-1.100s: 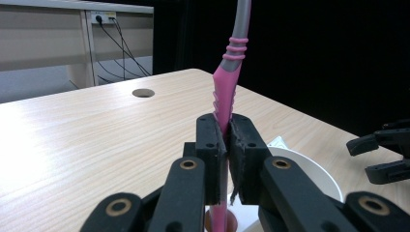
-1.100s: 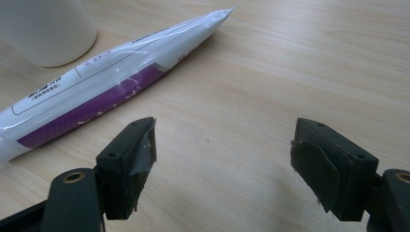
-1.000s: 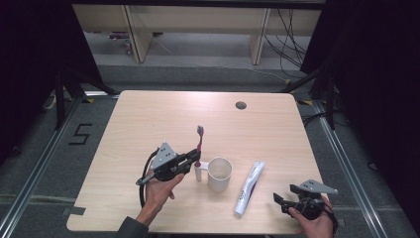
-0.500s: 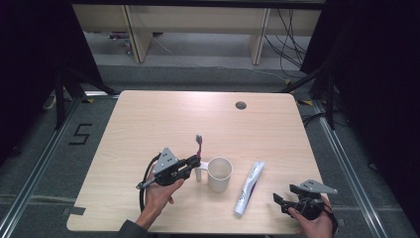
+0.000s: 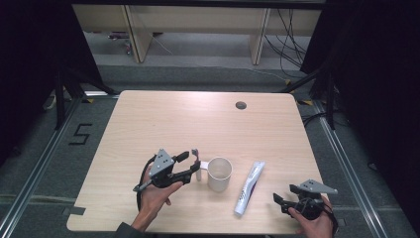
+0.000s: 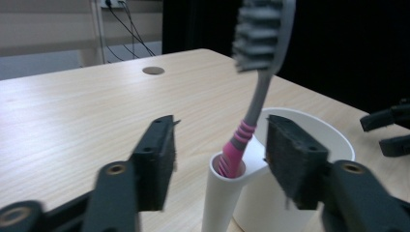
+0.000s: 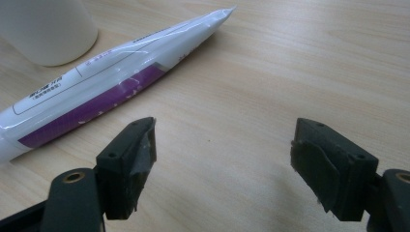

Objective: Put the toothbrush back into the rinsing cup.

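high view shows the wooden table [image 5: 163,124] as the biggest thing, taking the middle of the frame. near its lower middle stands the white cup [image 5: 219,173], and on the left side of the cup is a narrow white holder tube [image 5: 198,171]. to the right of the cup, a little apart, the toothpaste tube [image 5: 249,187] lies flat, running from lower left to upper right. a small round hole [image 5: 241,105] is in the upper right part of the table.

the left gripper [image 5: 190,167] is in the lower left, just beside the holder tube. one second ago it held the toothbrush [image 5: 196,153] high and tilted over the table, with the jaws closed on it. now the toothbrush stands in the holder tube, bristles up, leaning a little, and the jaws have just been opening. in the left gripper view the toothbrush [image 6: 254,96] and the holder tube [image 6: 223,193] are between the two black pads, but the pads are apart from the handle on both sides, so nothing is gripped.

the right gripper [image 5: 278,201] is in the lower right corner, in the same place as before. in the right gripper view its jaws stand wide and empty over bare wood, with the toothpaste tube [image 7: 96,92] in the upper left.
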A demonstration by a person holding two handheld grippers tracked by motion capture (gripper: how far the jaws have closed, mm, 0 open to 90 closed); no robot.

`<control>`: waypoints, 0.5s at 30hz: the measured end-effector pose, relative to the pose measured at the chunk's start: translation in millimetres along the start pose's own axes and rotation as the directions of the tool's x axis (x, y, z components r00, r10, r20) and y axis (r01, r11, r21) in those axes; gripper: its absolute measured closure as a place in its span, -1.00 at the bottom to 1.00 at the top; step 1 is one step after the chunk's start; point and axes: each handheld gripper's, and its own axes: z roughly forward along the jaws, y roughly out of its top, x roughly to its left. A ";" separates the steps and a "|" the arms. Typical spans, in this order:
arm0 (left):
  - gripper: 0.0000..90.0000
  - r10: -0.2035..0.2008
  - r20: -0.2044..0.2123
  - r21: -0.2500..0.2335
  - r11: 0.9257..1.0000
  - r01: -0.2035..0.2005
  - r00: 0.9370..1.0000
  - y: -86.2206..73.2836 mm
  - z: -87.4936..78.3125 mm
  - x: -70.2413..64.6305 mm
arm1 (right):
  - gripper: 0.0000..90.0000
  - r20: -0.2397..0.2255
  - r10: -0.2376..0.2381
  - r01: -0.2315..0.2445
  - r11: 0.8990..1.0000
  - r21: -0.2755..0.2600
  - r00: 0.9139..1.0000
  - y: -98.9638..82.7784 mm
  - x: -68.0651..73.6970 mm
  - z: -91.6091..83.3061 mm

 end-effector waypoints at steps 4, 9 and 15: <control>-0.28 0.012 0.009 0.014 1.000 -0.012 1.000 5.6 -6.0 -1.6 | -0.44 -0.005 0.001 -0.001 1.000 -0.002 1.000 0.3 0.3 -0.4; -0.34 0.035 0.007 0.019 0.999 -0.035 0.999 7.8 -11.7 -3.2 | -0.44 -0.001 -0.001 0.001 1.000 -0.002 1.000 0.4 0.5 -0.4; -0.42 0.045 0.026 0.044 0.998 -0.046 0.999 6.7 -18.7 -2.0 | -0.44 -0.001 -0.007 0.007 1.000 -0.009 1.000 0.2 -0.4 -0.8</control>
